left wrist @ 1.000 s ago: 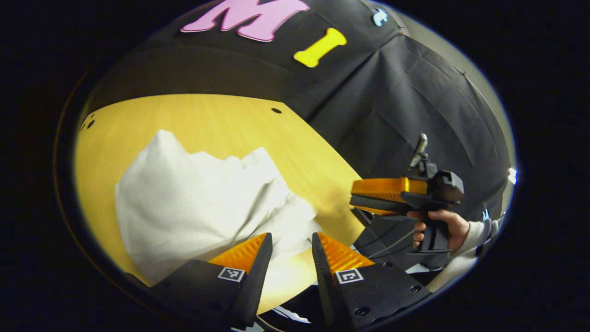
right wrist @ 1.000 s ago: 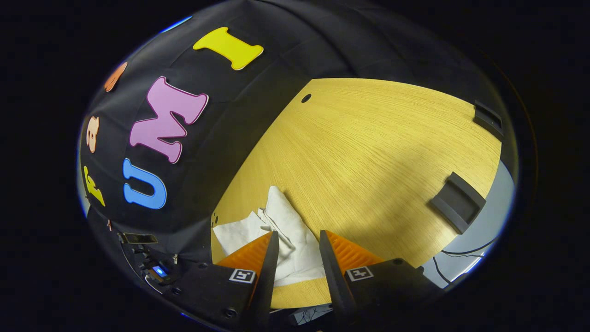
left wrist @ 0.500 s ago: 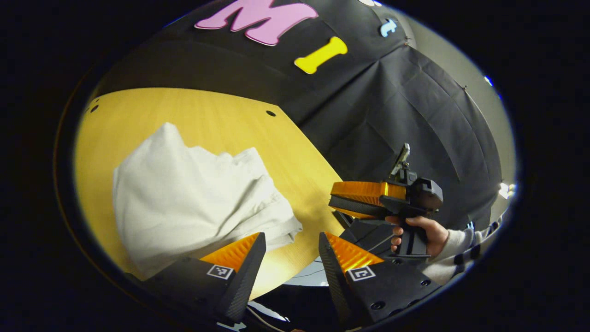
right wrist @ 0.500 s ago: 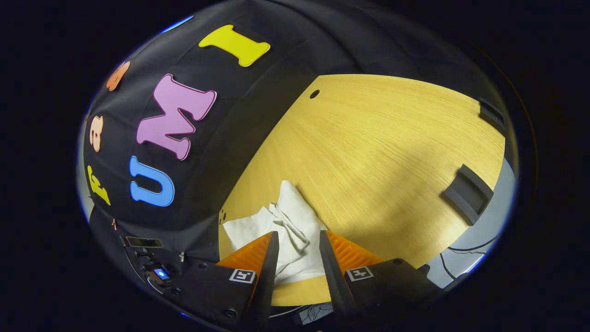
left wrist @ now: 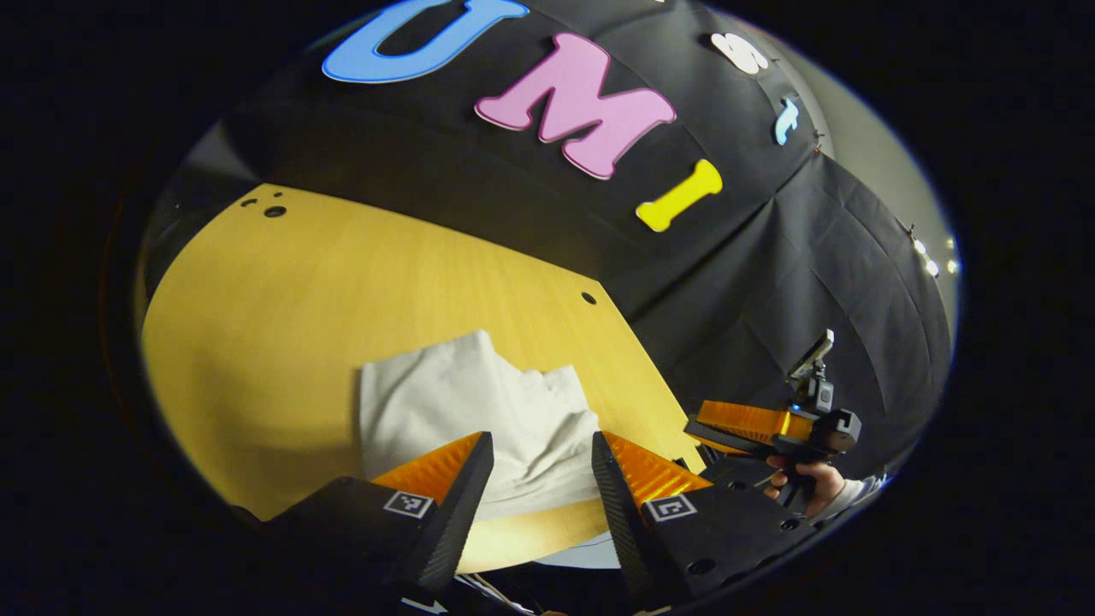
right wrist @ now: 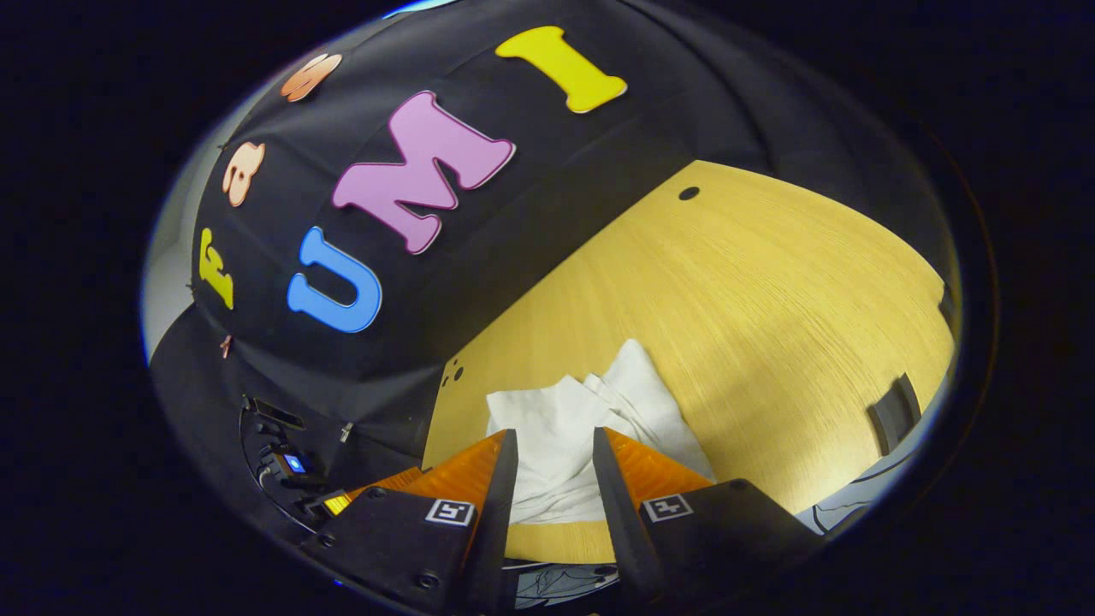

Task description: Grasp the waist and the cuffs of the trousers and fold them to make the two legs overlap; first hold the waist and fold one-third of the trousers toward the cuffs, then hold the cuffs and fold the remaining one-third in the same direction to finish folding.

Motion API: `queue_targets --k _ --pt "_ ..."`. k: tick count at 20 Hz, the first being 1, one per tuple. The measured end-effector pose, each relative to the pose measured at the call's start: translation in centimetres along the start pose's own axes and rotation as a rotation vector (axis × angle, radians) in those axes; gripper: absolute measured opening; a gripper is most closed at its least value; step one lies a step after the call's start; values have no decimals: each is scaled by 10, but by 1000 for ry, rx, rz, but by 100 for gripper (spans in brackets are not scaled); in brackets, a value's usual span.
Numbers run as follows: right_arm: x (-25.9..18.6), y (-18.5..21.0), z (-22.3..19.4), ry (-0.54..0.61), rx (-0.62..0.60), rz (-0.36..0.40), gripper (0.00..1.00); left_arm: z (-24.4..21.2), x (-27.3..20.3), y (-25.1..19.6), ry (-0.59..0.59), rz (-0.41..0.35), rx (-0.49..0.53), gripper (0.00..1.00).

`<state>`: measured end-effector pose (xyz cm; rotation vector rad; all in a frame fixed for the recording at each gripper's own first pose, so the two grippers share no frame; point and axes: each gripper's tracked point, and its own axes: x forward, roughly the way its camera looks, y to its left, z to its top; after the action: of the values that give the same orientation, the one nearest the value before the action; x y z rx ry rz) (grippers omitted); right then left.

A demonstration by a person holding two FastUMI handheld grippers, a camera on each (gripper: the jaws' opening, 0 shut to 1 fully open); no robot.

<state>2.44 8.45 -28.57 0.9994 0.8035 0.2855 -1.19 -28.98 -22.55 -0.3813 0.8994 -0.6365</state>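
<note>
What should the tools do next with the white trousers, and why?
Probably nothing more than backing away. The white trousers lie in a compact folded bundle near the table edge, and the left tool and right tool are both open, holding nothing, so the folding looks finished.

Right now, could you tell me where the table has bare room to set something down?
Most of the wooden table is bare: the wide stretch from the folded white trousers to the far edge and the booth wall. It is crowded at the near edge, where the trousers lie below the open left gripper and right gripper.
</note>
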Motion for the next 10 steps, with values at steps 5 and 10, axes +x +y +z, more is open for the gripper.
queue_targets --k 5,10 --pt "-1 33 8 -5 -167 -1 56 28 -27 30 -89 109 -10 75" --pt "-2 32 5 -22 -353 -76 57 30 -55 47 -126 189 -37 75"
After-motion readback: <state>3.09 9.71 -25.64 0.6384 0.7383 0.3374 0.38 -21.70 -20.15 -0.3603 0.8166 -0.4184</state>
